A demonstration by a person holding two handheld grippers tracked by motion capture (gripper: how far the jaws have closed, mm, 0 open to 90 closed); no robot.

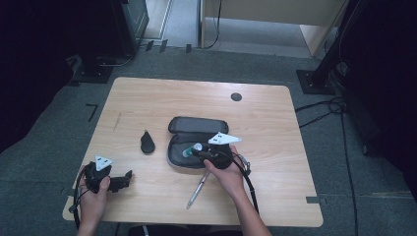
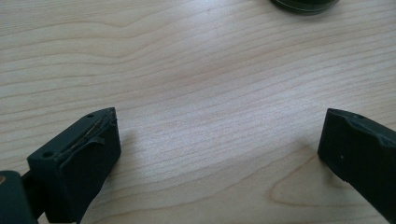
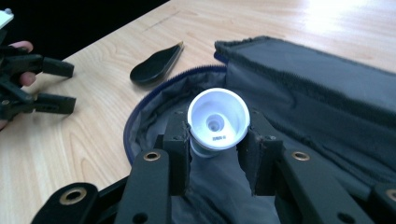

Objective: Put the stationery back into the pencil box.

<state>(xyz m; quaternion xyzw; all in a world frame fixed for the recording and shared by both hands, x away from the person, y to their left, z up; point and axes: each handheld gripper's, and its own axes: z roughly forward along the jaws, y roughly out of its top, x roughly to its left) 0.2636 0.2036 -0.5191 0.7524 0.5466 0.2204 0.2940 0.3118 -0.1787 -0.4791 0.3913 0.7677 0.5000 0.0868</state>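
Near desk (image 1: 147, 98) edge, by the person: left gripper (image 1: 129, 177) rests low at the front-left corner, held in the left hand (image 1: 93, 194). In the left gripper view its fingers (image 2: 79, 163) stand spread wide over bare wood, nothing between them, released. Open wood lies all round it; the front rim is just behind the hand.

A silver pen (image 1: 197, 189) lies on the desk just beside the right forearm, slanting toward the front edge, untouched.

Middle of the desk: right hand (image 1: 227, 173) comes in from the front, wrist angled forward and left, carrying the right gripper (image 1: 195, 150) over the open dark pouch (image 1: 196, 125). In the right gripper view the fingers (image 3: 175, 140) are clamped on either side of a small white funnel-mouthed bottle (image 3: 218, 119), its wide mouth facing the camera. The bottle sits over the pouch's lower half, inside the zip line; whether its base touches the lining I cannot tell. The pouch's lid flap lies folded back, away from the person.

Left of the pouch, apart from it: a small black teardrop-shaped piece (image 1: 147, 142), flat on the wood.

Further off: broad clear wood to the back edge, one round dark cable port (image 1: 236, 97) near the back right. Grey floor beyond, with cables (image 1: 319, 110) trailing on the right.
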